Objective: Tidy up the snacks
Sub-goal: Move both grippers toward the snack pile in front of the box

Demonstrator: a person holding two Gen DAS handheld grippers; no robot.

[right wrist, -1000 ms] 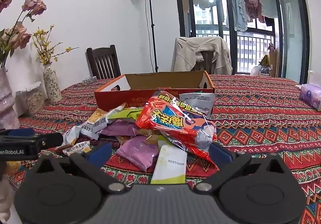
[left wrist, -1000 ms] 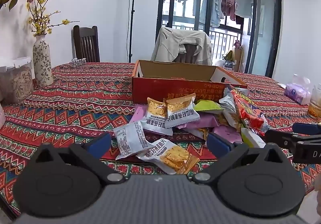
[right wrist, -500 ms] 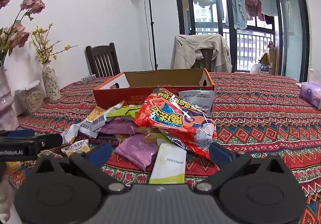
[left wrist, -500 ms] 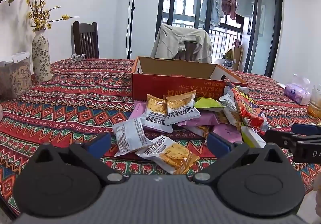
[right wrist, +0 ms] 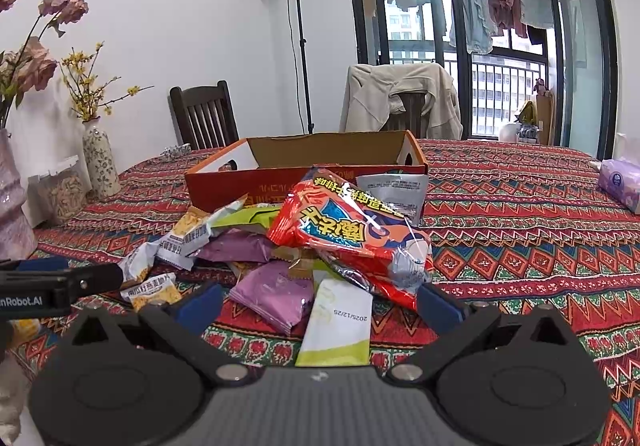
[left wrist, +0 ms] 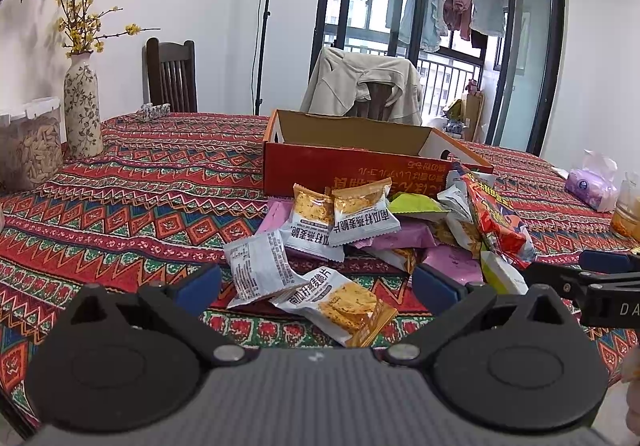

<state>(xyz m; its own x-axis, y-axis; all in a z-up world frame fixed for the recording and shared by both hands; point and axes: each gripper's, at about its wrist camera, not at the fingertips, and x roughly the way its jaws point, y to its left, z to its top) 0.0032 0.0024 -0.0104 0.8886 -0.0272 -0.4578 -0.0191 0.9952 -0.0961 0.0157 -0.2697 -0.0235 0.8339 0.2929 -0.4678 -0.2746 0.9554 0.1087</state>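
Slightly closer to the snack pile than a second ago; vase and jar sit lower and nearer in the left view, otherwise little change. Left claw (left wrist: 316, 284) wide, holding nothing, hovering over the nearest biscuit packet (left wrist: 340, 304) at the front of the pile. Right claw (right wrist: 318, 300) also wide and empty, just short of the white-and-green sachet (right wrist: 340, 322) and purple packet (right wrist: 276, 296). Large red bag (right wrist: 352, 238) lying on top of the heap. Snacks heaped on the table (left wrist: 140, 198) directly in front of the open red cardboard box (left wrist: 344, 150); no snacks visible inside the box. Step judged: approach before the first pick. Next move likely calls for lowering onto one loose packet, closing on its edge, lifting over the box wall.
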